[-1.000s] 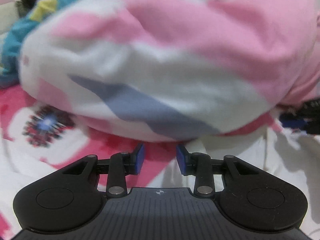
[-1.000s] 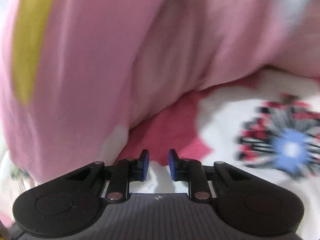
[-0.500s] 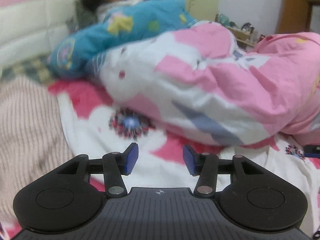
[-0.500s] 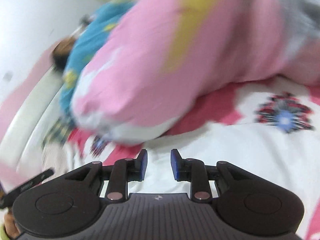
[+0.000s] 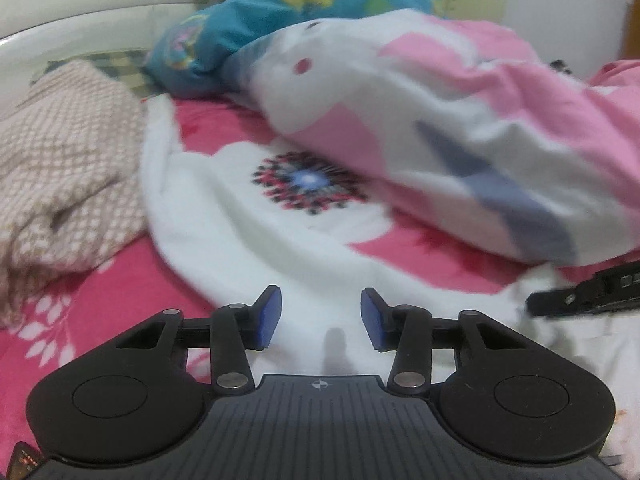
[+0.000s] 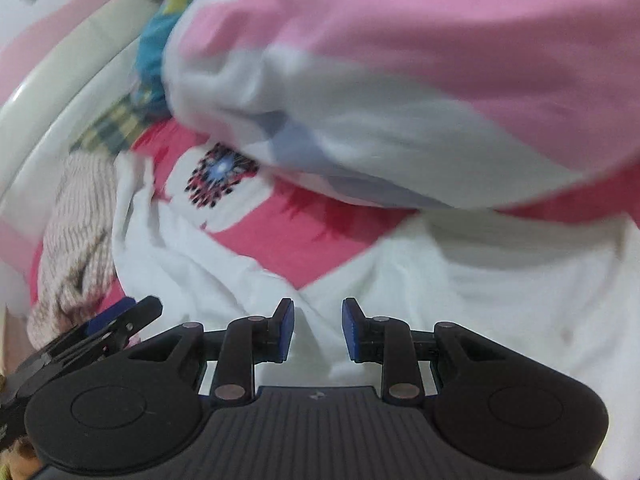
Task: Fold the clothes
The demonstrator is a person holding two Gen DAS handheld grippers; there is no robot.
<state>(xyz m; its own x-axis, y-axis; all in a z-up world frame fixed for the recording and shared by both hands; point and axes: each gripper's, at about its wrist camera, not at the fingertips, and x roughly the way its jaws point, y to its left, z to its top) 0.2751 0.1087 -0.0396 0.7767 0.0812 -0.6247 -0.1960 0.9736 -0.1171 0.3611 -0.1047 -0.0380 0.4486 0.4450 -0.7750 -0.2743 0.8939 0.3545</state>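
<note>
A white garment [image 5: 248, 248] lies spread and rumpled on the pink flowered bedsheet [image 5: 224, 128]. My left gripper [image 5: 320, 316] hovers just above its near part; its jaws are closing with nothing between them. In the right wrist view the same white garment [image 6: 500, 300] fills the lower right. My right gripper [image 6: 318, 330] is over it, open, with only cloth beneath the gap. A beige checked garment [image 5: 60, 160] lies crumpled to the left, also seen as the beige garment [image 6: 76, 248]. Each gripper shows at the edge of the other's view.
A bulky pink and white duvet [image 5: 460, 120] is piled just behind the white garment, seen close as the duvet [image 6: 400, 80]. A person lies under a blue blanket [image 5: 280, 12] at the back. A white padded headboard [image 5: 80, 0] bounds the far left.
Both views have pulled back from the duvet and swung left, bringing the white garment and the beige checked garment into sight. The left jaws stand wider than a second ago.
</note>
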